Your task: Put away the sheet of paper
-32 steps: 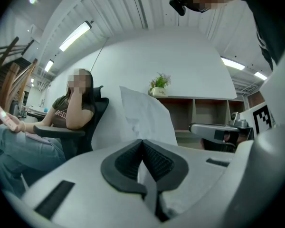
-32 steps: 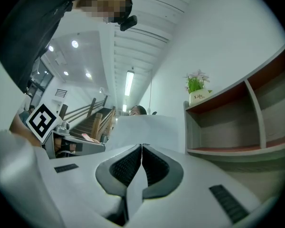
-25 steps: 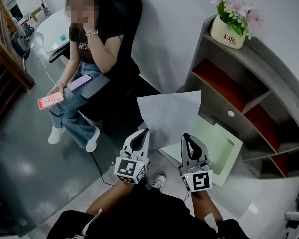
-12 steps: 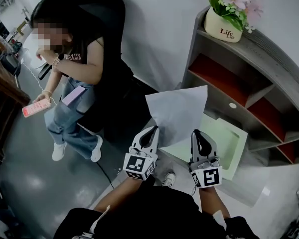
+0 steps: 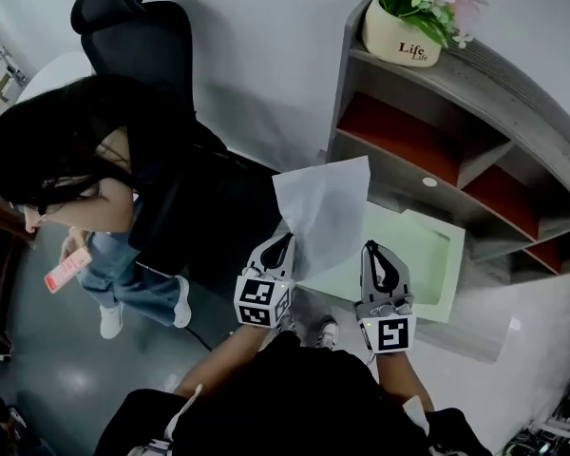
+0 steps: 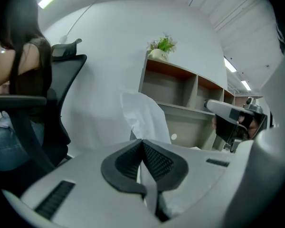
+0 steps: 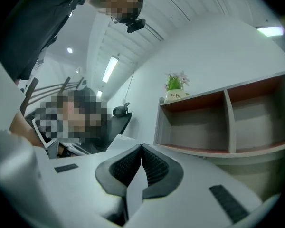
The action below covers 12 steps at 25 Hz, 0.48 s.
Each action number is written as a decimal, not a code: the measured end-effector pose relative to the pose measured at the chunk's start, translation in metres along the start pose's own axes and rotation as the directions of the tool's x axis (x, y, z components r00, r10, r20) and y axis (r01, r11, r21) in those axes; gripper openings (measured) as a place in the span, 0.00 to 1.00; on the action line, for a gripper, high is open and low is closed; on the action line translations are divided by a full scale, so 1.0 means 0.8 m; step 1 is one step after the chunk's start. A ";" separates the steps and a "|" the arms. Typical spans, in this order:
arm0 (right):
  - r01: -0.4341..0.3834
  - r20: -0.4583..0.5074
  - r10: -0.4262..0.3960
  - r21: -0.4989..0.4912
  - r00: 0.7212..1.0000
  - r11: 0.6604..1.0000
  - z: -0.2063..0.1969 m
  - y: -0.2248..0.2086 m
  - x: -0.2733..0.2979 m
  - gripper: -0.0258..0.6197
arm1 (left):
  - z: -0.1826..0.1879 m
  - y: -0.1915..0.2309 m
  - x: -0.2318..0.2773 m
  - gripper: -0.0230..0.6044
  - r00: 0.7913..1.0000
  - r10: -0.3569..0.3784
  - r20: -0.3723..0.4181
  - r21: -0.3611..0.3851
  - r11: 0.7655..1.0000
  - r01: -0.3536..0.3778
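A white sheet of paper [image 5: 325, 209] hangs upright in front of me, its lower edge pinched by both grippers. My left gripper [image 5: 283, 238] is shut on its lower left part; in the left gripper view the paper [image 6: 143, 117] rises from the closed left gripper [image 6: 142, 140]. My right gripper [image 5: 370, 246] is shut on the lower right part; in the right gripper view a strip of paper [image 7: 128, 194] runs between the closed pads of the right gripper [image 7: 141, 146]. A pale green open folder [image 5: 427, 255] lies below and behind the sheet.
A grey shelf unit [image 5: 475, 160] with red-lined compartments stands to the right, with a flower pot [image 5: 404, 36] on top. To the left a person [image 5: 66, 160] sits bent forward on a black office chair [image 5: 133, 27], holding a phone [image 5: 66, 269].
The view has swung left and down, so shelf and flower pot sit higher. Both grippers keep their hold on the sheet. The seated person has bent forward.
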State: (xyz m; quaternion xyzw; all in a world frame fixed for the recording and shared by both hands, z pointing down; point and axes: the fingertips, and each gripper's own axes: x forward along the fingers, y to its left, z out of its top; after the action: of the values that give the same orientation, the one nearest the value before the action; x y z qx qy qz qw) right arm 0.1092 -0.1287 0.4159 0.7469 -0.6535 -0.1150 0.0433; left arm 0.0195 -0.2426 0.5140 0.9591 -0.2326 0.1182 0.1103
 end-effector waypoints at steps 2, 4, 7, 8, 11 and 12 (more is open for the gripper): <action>0.033 -0.004 -0.033 0.008 0.999 0.999 0.000 -0.001 -0.001 0.08 | -0.006 0.003 0.007 0.05 0.999 -0.025 -0.025 0.002 1.000 0.025; 0.056 -0.030 -0.057 -0.004 0.998 0.998 -0.003 -0.001 -0.006 0.08 | -0.017 0.001 0.013 0.05 0.997 -0.056 -0.051 -0.003 0.998 0.056; 0.097 -0.045 -0.098 -0.014 0.994 0.995 -0.009 -0.001 -0.012 0.08 | -0.034 -0.004 0.022 0.05 0.990 -0.113 -0.090 -0.011 0.994 0.112; 0.105 -0.059 -0.105 -0.013 0.993 0.994 -0.015 0.000 -0.014 0.08 | -0.040 -0.002 0.026 0.05 0.987 -0.124 -0.104 -0.011 0.992 0.124; 0.110 -0.135 -0.110 -0.007 0.985 0.994 -0.040 -0.001 -0.025 0.08 | -0.062 0.001 0.040 0.05 0.976 -0.143 -0.164 -0.018 0.990 0.142; 0.120 -0.125 -0.119 -0.001 0.985 0.993 -0.040 -0.004 -0.028 0.08 | -0.070 0.000 0.046 0.05 0.972 -0.145 -0.184 -0.015 0.989 0.145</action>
State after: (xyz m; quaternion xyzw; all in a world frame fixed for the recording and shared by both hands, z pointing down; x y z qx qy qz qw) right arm 0.1173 -0.1090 0.4486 0.7906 -0.6040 -0.0681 0.0747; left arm 0.0410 -0.2433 0.5775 0.9583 -0.1506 0.1980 0.1403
